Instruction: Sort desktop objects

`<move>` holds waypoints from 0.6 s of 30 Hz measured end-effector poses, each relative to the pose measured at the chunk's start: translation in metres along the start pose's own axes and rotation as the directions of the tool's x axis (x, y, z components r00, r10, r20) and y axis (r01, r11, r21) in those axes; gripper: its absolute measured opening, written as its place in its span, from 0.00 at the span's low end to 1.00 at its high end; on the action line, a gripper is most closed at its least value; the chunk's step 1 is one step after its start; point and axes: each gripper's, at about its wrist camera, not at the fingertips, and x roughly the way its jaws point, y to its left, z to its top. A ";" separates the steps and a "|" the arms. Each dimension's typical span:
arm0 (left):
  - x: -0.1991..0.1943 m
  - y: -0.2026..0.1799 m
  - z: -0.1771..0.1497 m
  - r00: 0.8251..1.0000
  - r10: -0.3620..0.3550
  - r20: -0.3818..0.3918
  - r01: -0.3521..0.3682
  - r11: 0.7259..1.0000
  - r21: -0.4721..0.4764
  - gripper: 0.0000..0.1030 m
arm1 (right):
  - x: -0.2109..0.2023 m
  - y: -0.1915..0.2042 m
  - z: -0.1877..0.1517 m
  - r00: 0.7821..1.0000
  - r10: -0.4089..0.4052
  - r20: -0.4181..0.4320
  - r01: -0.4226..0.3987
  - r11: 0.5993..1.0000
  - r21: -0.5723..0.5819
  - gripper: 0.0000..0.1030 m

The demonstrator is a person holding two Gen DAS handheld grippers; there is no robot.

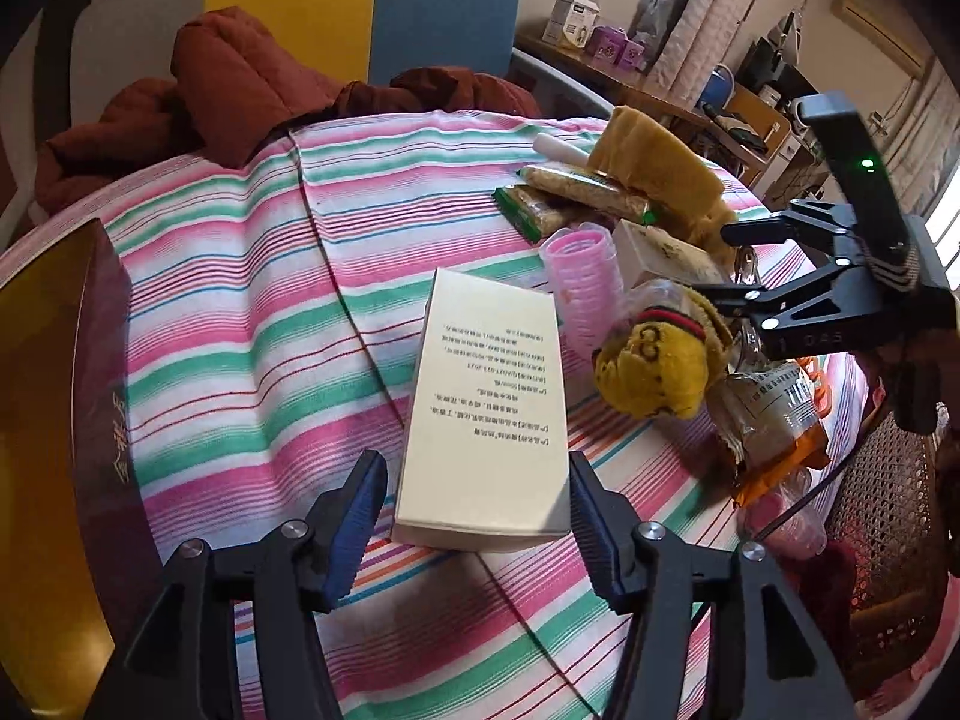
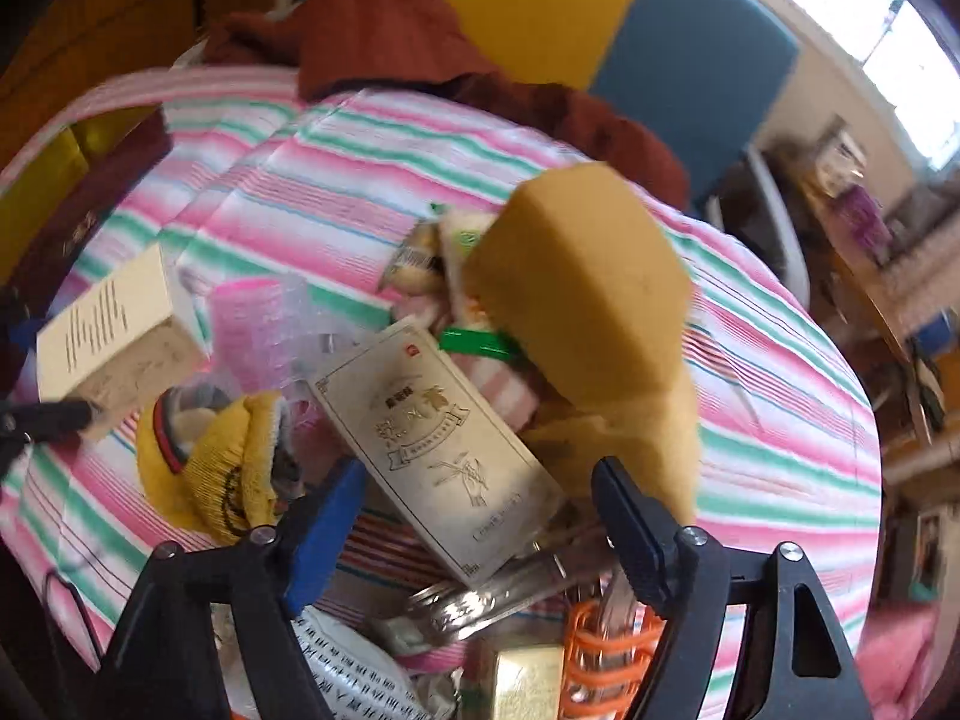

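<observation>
Blue-padded left gripper (image 1: 477, 516): jaws spread, straddling the near end of a cream printed carton (image 1: 489, 414). The right pad sits at the carton's edge; the left pad stands clear of it, so nothing is pinched. The carton lies flat on the striped cloth (image 1: 240, 312), its long axis running straight away from the tool, between the fingers. This hand is the nearer to it.

Right gripper (image 2: 480, 510): jaws spread wide, nothing between the pads, hovering over the clutter heap. Directly under it, an ornate beige carton (image 2: 432, 450), long axis slanted across the jaw line, resting on other items.

Heap, just right of the cream carton: yellow knitted sock (image 1: 654, 360), stack of pink cups (image 1: 576, 282), green-ended snack packets (image 1: 576, 198), yellow sponge block (image 1: 654, 168), orange-printed sachet (image 1: 774, 420).

Room: broad bare cloth to the left of the cream carton, up to a dark gold-lettered box (image 1: 66, 420) at the left edge. Judgement: a straight closing would take the carton; leftward is the free way out, while the sock and cups crowd the right.
</observation>
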 end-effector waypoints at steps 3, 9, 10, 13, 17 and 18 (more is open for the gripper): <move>0.008 -0.001 0.004 1.000 0.018 -0.021 -0.018 1.000 0.009 0.59 | 0.015 -0.001 0.001 0.998 0.030 -0.060 -0.031 0.999 -0.020 0.78; 0.018 0.002 -0.001 0.999 0.023 -0.030 -0.023 1.000 0.016 0.51 | 0.011 0.003 -0.011 0.998 0.048 -0.031 -0.046 0.997 0.056 0.66; 0.019 0.002 -0.001 0.999 0.022 -0.027 -0.022 1.000 0.020 0.51 | 0.007 0.003 -0.013 0.998 0.063 -0.013 -0.061 0.995 0.080 0.63; 0.018 0.001 -0.002 0.999 0.026 -0.021 -0.025 0.999 0.026 0.50 | -0.001 0.003 -0.020 0.997 0.078 0.015 -0.079 0.988 0.135 0.59; 0.012 0.004 -0.006 1.000 0.005 -0.022 -0.005 1.000 0.003 0.50 | -0.013 0.002 -0.020 0.997 0.068 0.040 -0.074 0.981 0.180 0.57; 0.011 0.005 -0.005 1.000 0.000 -0.020 0.000 1.000 -0.003 0.50 | -0.017 0.001 -0.020 0.997 0.064 0.049 -0.072 0.979 0.193 0.57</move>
